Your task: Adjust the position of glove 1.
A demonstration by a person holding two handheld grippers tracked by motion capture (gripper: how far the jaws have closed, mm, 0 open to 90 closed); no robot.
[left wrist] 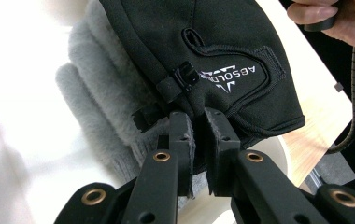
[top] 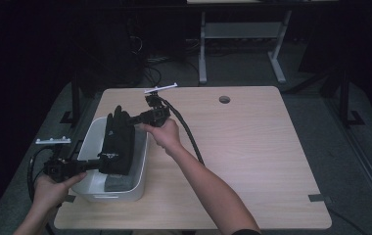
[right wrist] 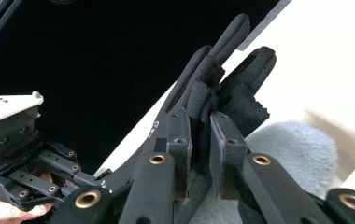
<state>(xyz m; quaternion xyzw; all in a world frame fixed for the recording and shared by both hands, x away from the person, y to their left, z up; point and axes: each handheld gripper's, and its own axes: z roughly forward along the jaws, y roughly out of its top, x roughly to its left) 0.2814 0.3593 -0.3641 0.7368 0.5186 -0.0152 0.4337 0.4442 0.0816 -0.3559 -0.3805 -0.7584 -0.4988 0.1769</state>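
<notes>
A light wooden rectangular table [top: 252,161] with rounded corners and a round cable hole [top: 224,99] near its far edge stands on grey carpet [top: 321,147] in a dim room, where a pale metal desk frame [top: 243,34] and loose cables [top: 150,68] sit in the shadows behind. On the table's left side rests a white plastic rectangular tub [top: 140,188]. Over it, two hand-held tongs stretch a black fabric glove [top: 119,142] with a white printed logo: the left gripper [top: 98,164] is clamped on the glove's cuff edge, while the right gripper [top: 134,120] is closed on the fingertips at the far end. Beneath the glove, inside the tub, lies a grey fuzzy knitted glove [top: 118,182]. The right gripper's black cable [top: 189,134] trails across the bare tabletop.
</notes>
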